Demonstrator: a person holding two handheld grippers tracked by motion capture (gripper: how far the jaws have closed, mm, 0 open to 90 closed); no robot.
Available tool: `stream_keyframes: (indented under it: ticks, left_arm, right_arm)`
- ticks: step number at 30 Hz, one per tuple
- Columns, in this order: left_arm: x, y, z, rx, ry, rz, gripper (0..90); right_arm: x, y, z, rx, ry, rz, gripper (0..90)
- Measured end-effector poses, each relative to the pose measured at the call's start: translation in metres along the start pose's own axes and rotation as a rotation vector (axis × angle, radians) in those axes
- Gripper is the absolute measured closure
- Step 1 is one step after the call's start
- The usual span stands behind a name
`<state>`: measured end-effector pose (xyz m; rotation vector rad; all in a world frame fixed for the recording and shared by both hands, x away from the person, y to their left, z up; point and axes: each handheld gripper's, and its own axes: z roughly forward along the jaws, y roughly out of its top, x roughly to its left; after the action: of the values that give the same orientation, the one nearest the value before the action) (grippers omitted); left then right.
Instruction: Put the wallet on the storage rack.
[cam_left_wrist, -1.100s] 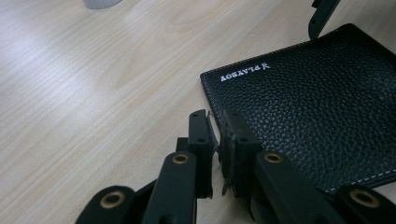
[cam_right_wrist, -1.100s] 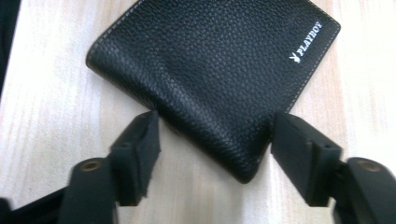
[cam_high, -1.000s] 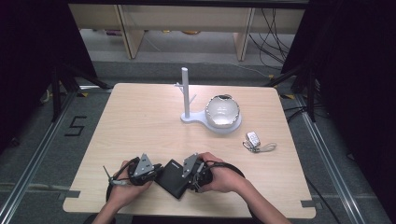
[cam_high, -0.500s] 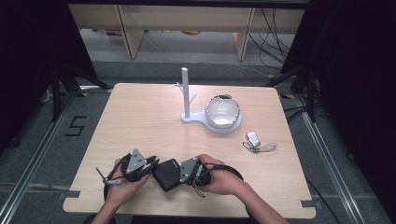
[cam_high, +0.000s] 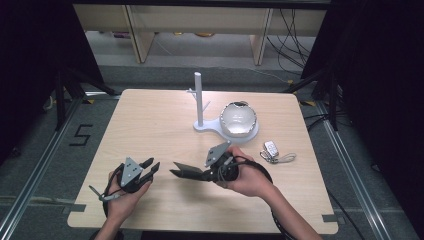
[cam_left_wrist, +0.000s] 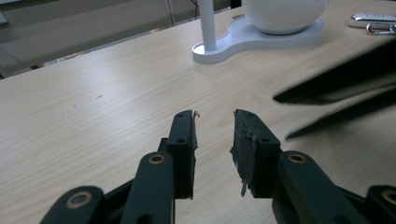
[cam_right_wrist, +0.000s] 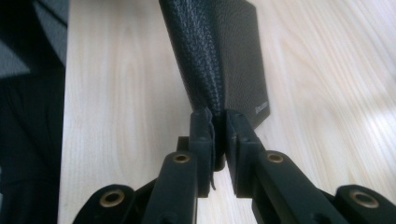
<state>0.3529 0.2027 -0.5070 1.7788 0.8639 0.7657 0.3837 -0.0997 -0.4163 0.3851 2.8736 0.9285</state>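
Note:
A black leather wallet (cam_high: 186, 172) hangs above the table's front, pinched at one edge by my right gripper (cam_high: 204, 175). In the right gripper view the jaws (cam_right_wrist: 219, 119) have just been closing and press on the wallet (cam_right_wrist: 210, 51), whose two flaps spread apart beyond them. My left gripper (cam_high: 151, 166) is to the wallet's left, apart from it. Its jaws have just been opening and stand open with nothing between them (cam_left_wrist: 215, 123). The wallet (cam_left_wrist: 336, 84) shows to the right in that view, with its shadow on the wood.
A white stand with an upright post (cam_high: 199, 100) and a white bowl (cam_high: 239, 119) on its base sit at the table's middle back. A key fob (cam_high: 272, 149) lies to the right of the right hand. The table's front edge (cam_high: 200, 229) is near both forearms.
The wallet was low between both grippers, with the left one at it. Now the right gripper has raised it and the left gripper has let go and opened.

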Motion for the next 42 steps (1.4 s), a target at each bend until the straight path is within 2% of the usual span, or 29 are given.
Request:
stream_keyframes:
  ticks: [3,4,5,6,7,8,9,10,12,14,20,21,22,23,24,25,26,28,30,32,33,34,35,37,39,41,42]
  left_arm:
    - [-0.004,0.001,0.002,0.004,-0.012,0.028,67.0]
    - [-0.006,0.001,0.002,0.013,-0.014,0.037,66.8]
    - [-0.007,0.001,0.003,0.003,-0.023,0.046,66.7]
    - [-0.008,0.001,0.003,0.014,-0.022,0.058,66.5]
    - [-0.009,0.001,0.003,0.012,-0.028,0.067,66.3]
    - [-0.009,0.001,0.004,0.010,-0.035,0.075,65.9]
    - [-0.011,0.001,0.004,0.017,-0.033,0.079,65.6]
    - [-0.011,0.000,0.005,0.016,-0.041,0.086,65.3]
    - [-0.013,0.000,0.006,0.013,-0.046,0.094,64.7]
    - [-0.014,-0.001,0.006,0.013,-0.049,0.098,64.4]
    - [-0.015,-0.001,0.008,0.011,-0.057,0.104,64.2]
    - [-0.016,-0.002,0.007,0.032,-0.056,0.086,64.1]
    - [-0.015,-0.002,0.008,0.019,-0.055,0.101,63.7]
    - [-0.016,-0.004,0.007,0.031,-0.053,0.082,63.5]
    - [-0.015,-0.003,0.009,0.021,-0.059,0.102,63.5]
    - [-0.015,-0.004,0.009,0.020,-0.063,0.106,63.5]
    - [-0.015,-0.004,0.009,0.020,-0.063,0.105,63.5]
    - [-0.016,-0.003,0.009,0.025,-0.059,0.105,63.4]
    - [-0.016,-0.003,0.009,0.029,-0.060,0.107,63.4]
    - [-0.016,-0.004,0.009,0.022,-0.058,0.109,63.1]
    - [-0.016,-0.004,0.009,0.023,-0.058,0.110,62.8]
    - [-0.017,-0.005,0.009,0.034,-0.055,0.087,62.6]
    - [-0.016,-0.005,0.011,0.017,-0.066,0.104,62.5]
    - [-0.016,-0.006,0.010,0.021,-0.061,0.107,62.3]
    - [-0.016,-0.006,0.010,0.024,-0.059,0.107,62.3]
    - [-0.015,-0.006,0.010,0.023,-0.059,0.109,62.2]
    - [-0.016,-0.006,0.010,0.022,-0.059,0.108,62.2]
  right_arm:
    - [-0.008,0.001,-0.010,0.032,0.012,0.070,82.8]
    - [-0.012,0.001,-0.015,0.072,0.033,0.115,82.8]
    - [-0.015,0.002,-0.018,0.091,0.030,0.138,82.8]
    - [-0.018,0.003,-0.022,0.100,0.028,0.160,82.8]
    - [-0.022,0.003,-0.025,0.110,0.030,0.165,82.9]
    - [-0.022,0.004,-0.029,0.131,0.027,0.210,83.0]
    - [-0.026,0.004,-0.031,0.129,0.017,0.193,83.1]
    - [-0.028,0.005,-0.034,0.141,0.016,0.198,83.2]
    - [-0.032,0.005,-0.039,0.155,0.012,0.238,83.4]
    - [-0.036,0.004,-0.042,0.156,0.005,0.223,83.8]
    - [-0.039,0.001,-0.050,0.153,0.008,0.242,84.6]
    - [-0.040,0.001,-0.051,0.149,0.004,0.246,84.7]
    - [-0.041,0.000,-0.053,0.151,0.004,0.249,84.8]
    - [-0.041,0.000,-0.054,0.146,-0.003,0.256,84.9]
    - [-0.043,-0.001,-0.057,0.142,-0.004,0.257,85.0]
    - [-0.043,-0.002,-0.058,0.141,-0.011,0.269,85.2]
    - [-0.044,-0.002,-0.061,0.136,-0.013,0.280,85.3]
    - [-0.046,-0.003,-0.064,0.131,-0.016,0.270,85.4]
    - [-0.047,-0.004,-0.067,0.131,-0.018,0.291,85.5]
    - [-0.050,-0.005,-0.070,0.120,-0.029,0.273,85.6]
    - [-0.050,-0.005,-0.072,0.124,-0.030,0.295,85.6]
    - [-0.051,-0.006,-0.073,0.119,-0.034,0.293,85.7]
    - [-0.051,-0.006,-0.075,0.118,-0.037,0.302,85.7]
    - [-0.052,-0.007,-0.077,0.107,-0.042,0.307,85.8]
    - [-0.055,-0.007,-0.079,0.094,-0.050,0.288,85.9]
    - [-0.054,-0.007,-0.082,0.097,-0.055,0.313,86.0]
    - [-0.057,-0.008,-0.084,0.085,-0.061,0.291,86.0]
